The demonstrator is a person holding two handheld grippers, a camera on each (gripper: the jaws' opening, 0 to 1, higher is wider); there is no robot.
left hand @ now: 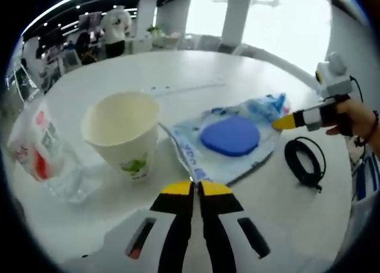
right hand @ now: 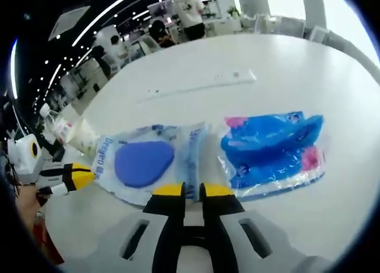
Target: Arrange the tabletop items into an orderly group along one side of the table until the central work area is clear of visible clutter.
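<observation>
A paper cup (left hand: 123, 132), upright and with nothing seen inside, was found on the white bench (left hand: 178, 71), just beside a clear pouch (left hand: 228, 143) in which a blue pad (left hand: 231, 135) was held. A plastic bag (left hand: 41, 151) lay left of the cup, a black cable coil (left hand: 304, 161) right of the pouch. The left gripper (left hand: 196, 187) was seen with fingers together at the pouch's edge. The right gripper (right hand: 194, 191) was seen with fingers slightly apart, nothing between them, near a blue packet (right hand: 273, 148)
</observation>
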